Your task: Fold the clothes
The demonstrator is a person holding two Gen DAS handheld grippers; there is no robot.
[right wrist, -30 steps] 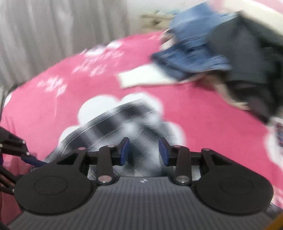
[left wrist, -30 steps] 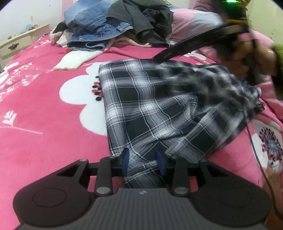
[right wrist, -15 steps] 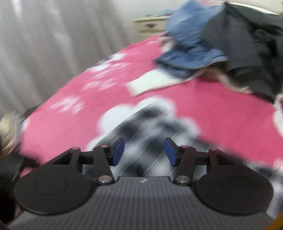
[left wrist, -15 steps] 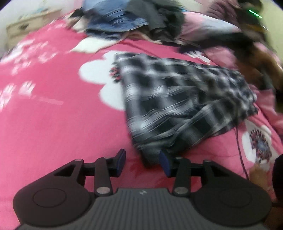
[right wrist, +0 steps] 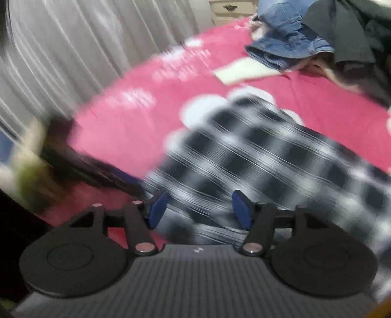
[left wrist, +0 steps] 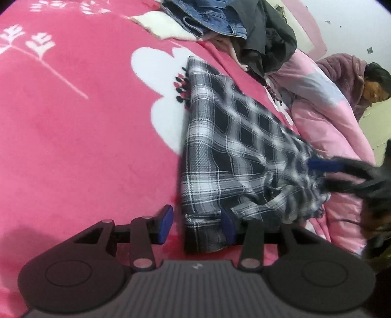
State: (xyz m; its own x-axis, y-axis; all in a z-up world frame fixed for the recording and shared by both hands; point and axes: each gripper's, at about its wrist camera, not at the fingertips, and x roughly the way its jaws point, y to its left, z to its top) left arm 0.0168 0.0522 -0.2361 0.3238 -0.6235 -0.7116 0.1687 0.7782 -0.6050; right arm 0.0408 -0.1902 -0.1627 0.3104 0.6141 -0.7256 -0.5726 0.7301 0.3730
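A black-and-white plaid garment (left wrist: 232, 137) lies folded on the pink flowered blanket (left wrist: 85, 146), bunched at its right end. My left gripper (left wrist: 196, 225) is open at its near corner. The cloth lies between the jaws against the right pad (left wrist: 227, 226), and the left pad (left wrist: 166, 223) stands apart from it. In the right wrist view, the right gripper (right wrist: 200, 210) hovers over the blurred plaid garment (right wrist: 256, 156). Its jaws are opening wide and neither pad presses on the cloth. The right gripper's blue pad (left wrist: 322, 165) also shows at the garment's bunched end.
A pile of jeans (left wrist: 207, 19) and dark clothes (left wrist: 266, 36) sits at the far side on a white cloth (left wrist: 161, 27). A pale pink quilt (left wrist: 317, 110) and a person in a purple jacket (left wrist: 347, 71) are at right. Grey curtains (right wrist: 73, 49) and a nightstand (right wrist: 229, 9) stand beyond the bed.
The left gripper widened and released the plaid corner, and its view rolled. The right gripper opened wide and lifted back from the garment.
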